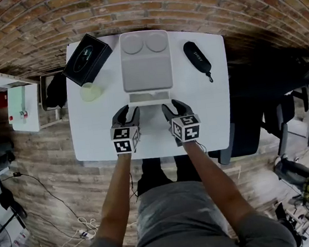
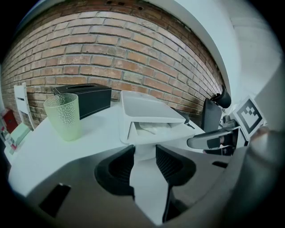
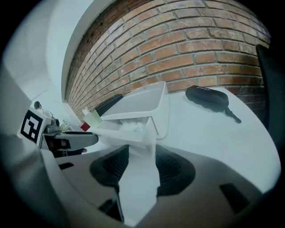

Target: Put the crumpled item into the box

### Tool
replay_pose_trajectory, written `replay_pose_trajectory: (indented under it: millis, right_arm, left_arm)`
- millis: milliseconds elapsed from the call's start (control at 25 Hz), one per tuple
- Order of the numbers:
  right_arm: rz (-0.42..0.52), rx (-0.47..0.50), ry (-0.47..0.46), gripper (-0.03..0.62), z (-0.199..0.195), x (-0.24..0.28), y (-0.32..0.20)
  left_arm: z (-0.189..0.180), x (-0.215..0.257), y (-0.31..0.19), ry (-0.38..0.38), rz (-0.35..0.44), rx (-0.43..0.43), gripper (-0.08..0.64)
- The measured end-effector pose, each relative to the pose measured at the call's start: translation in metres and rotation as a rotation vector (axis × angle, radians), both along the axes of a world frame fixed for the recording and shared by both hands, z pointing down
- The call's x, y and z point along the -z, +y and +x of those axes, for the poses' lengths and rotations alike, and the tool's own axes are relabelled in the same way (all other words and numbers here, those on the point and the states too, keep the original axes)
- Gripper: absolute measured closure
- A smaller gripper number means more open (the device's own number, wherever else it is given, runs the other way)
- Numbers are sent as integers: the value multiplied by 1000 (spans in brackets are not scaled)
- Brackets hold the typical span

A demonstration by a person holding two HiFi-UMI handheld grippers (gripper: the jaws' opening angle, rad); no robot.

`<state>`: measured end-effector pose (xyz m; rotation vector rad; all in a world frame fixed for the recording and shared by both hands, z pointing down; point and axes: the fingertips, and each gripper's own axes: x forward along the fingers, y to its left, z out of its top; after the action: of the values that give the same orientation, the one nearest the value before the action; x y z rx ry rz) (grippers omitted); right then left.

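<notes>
Just before the box, L gripper & R gripper sit w/ jaws apart, holding nothing. White crumpled item already lies inside box's pulled-out drawer. Prob best: push drawer in squarely, both sides even.

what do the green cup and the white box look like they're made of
Green cup: likely translucent plastic; light passes through its dotted wall. White box: probably matte moulded plastic, with smooth rounded edges and no sheen.
</notes>
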<state>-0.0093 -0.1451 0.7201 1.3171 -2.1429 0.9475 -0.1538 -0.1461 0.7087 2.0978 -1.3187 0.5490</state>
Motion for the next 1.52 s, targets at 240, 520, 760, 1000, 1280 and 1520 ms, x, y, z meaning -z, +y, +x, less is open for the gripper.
replay_pose_trajectory:
  millis: [240,520,760,1000,1280,1520]
  right_arm:
    - [-5,-6,-2,397,0,0,-4]
    - [-11,-16,-4,391,0,-1,-8]
    - [-14,-32,-8,391,1,0,-14]
    - [-17,-32,-5,387,2,-1,-20]
    - [-17,-37,-6,382,2,-1,-25]
    - [-18,-34,-7,382,1,-2,-28]
  left_arm:
    - [0,0,-4,3,-6,5,405]
    - [0,0,-10,18,-9,4,405]
    - [0,0,-16,31,-16,5,404]
    - [1,-1,-21,32,-18,9,403]
    - [1,-3,-26,23,-26,22,403]
    - [1,-6,-29,20,-37,34,403]
